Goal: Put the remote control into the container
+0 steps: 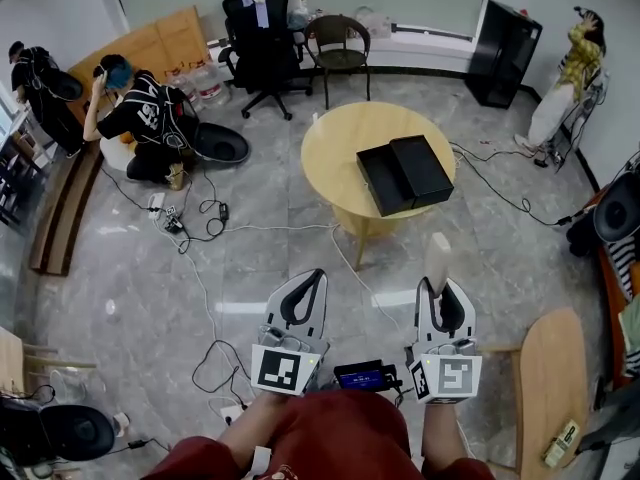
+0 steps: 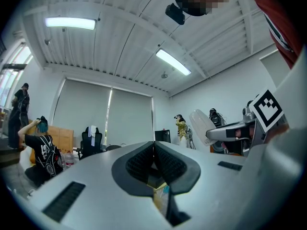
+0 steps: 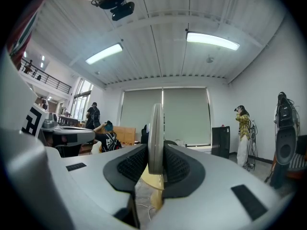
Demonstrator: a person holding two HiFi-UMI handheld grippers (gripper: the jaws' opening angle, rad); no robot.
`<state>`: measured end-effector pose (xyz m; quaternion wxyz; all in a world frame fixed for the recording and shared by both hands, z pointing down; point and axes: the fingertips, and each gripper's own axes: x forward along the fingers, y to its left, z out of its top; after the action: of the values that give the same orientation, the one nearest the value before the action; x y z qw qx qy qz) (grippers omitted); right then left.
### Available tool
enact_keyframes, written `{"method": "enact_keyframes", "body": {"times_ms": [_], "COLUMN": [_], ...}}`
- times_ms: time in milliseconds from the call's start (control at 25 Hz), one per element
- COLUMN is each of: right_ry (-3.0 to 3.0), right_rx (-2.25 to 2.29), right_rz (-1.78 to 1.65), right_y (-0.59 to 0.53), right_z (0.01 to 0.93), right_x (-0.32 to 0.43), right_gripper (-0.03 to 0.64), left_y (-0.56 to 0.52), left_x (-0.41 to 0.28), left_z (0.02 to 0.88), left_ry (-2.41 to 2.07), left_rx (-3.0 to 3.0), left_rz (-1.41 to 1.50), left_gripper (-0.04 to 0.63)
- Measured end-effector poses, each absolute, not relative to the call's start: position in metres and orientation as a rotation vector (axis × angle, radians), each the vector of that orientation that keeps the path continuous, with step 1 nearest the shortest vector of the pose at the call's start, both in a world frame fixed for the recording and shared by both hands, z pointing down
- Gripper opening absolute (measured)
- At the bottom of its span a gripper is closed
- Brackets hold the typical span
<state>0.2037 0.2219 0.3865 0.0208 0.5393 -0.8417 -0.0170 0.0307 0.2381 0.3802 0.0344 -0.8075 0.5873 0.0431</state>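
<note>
Right hand-held gripper (image 1: 441, 288) clamps remote control (image 1: 437, 253), left hand-held gripper (image 1: 308, 278) closed; container (image 1: 366, 174) well ahead near table (image 1: 330, 148) edge.

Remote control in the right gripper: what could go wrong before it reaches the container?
1. The right gripper grips the remote control by one end; most of it sticks out, so it may pivot or slip.
2. Cables lie on the floor short of the round table: trip hazard.
3. The container shows two black parts; one may be a lid.
</note>
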Motion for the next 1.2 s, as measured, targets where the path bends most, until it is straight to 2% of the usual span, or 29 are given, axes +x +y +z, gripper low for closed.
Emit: {"method": "enact_keyframes", "body": {"times_ms": [480, 1200], "right_ry": [-2.593, -2.510], "right_rx": [1.680, 1.710], "right_rz": [-0.067, -0.134], "right_y": [0.185, 0.087], "right_z": [0.382, 0.384], "right_x": [0.179, 0.076], "right_gripper": [0.110, 0.110], "left_y": [0.199, 0.089], "left_x": [0.011, -0.088], "left_z": [0.368, 0.374], "left_ry": [1.785, 1.714], "left_rx": [-2.478, -2.552], "left_rz": [0.230, 0.269], "left_gripper": [0.015, 0.015]}}
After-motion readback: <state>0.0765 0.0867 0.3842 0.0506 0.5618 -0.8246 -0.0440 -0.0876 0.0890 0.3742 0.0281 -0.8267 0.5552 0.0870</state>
